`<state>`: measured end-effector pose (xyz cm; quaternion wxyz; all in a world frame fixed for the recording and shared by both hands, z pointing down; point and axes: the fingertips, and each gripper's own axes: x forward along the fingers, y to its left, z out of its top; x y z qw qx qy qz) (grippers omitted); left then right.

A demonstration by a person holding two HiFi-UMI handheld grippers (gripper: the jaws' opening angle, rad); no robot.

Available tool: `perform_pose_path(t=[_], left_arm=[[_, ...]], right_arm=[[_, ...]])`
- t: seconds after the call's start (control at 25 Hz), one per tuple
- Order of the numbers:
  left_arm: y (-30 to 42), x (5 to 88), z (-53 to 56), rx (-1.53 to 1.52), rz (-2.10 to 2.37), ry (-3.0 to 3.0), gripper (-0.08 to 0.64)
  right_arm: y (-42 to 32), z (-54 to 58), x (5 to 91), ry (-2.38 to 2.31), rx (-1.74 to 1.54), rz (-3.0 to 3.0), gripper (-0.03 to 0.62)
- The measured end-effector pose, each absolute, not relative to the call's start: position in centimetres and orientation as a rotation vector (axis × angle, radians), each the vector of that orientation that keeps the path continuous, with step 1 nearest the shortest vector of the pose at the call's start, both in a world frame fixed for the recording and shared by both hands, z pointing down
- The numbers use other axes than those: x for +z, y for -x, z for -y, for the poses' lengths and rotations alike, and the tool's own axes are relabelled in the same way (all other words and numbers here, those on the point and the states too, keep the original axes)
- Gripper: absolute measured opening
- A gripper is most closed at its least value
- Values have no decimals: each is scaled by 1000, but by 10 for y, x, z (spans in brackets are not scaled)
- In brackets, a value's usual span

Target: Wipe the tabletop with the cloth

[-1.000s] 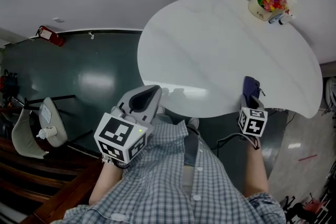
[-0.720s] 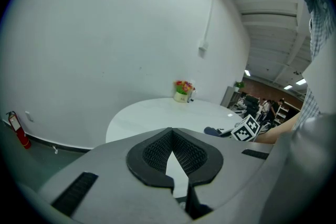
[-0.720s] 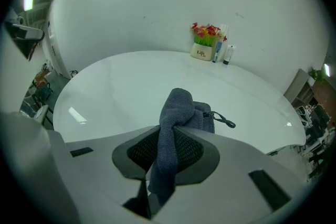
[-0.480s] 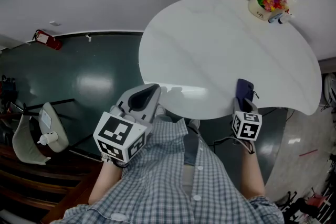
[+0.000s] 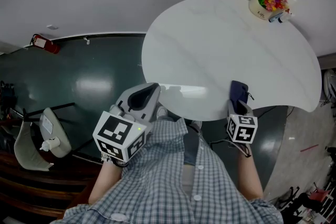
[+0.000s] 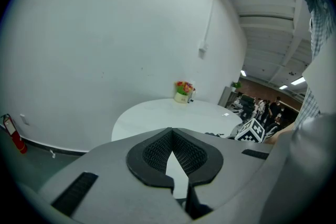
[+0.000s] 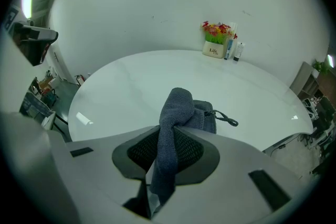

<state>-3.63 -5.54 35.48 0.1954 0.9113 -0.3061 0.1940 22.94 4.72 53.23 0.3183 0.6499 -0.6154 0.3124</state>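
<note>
The round white table [image 5: 220, 50] fills the upper right of the head view. A dark blue cloth [image 5: 239, 93] lies bunched on its near edge, and my right gripper [image 5: 239, 107] is shut on it. In the right gripper view the cloth [image 7: 181, 107] stands up between the jaws of the right gripper [image 7: 165, 152], with the tabletop [image 7: 131, 86] beyond. My left gripper [image 5: 144, 98] hangs off the table's near left edge, above the floor. In the left gripper view the left gripper [image 6: 176, 165] has its jaws together with nothing between them.
A pot of coloured flowers [image 5: 266, 1] with small bottles beside it stands at the table's far right edge, against the white wall. A red fire extinguisher [image 5: 41, 43] and a pale chair [image 5: 34, 139] stand on the dark green floor at the left.
My right gripper has slid the cloth to the left along the table's near edge. The left gripper has stayed where it was.
</note>
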Motion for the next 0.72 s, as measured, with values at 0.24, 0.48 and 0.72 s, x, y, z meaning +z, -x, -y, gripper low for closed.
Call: perform_pose_path(t=[0.24, 0.48, 0.72], left_arm=[[51, 357, 65, 549, 847, -2556, 6], [68, 358, 75, 550, 828, -2568, 6], [78, 358, 84, 547, 807, -2583, 6]], right_arm=[[-201, -46, 532, -1691, 855, 1647, 67], [-169, -43, 532, -1687, 882, 1663, 67], [-135, -38, 531, -1664, 907, 1699, 67]])
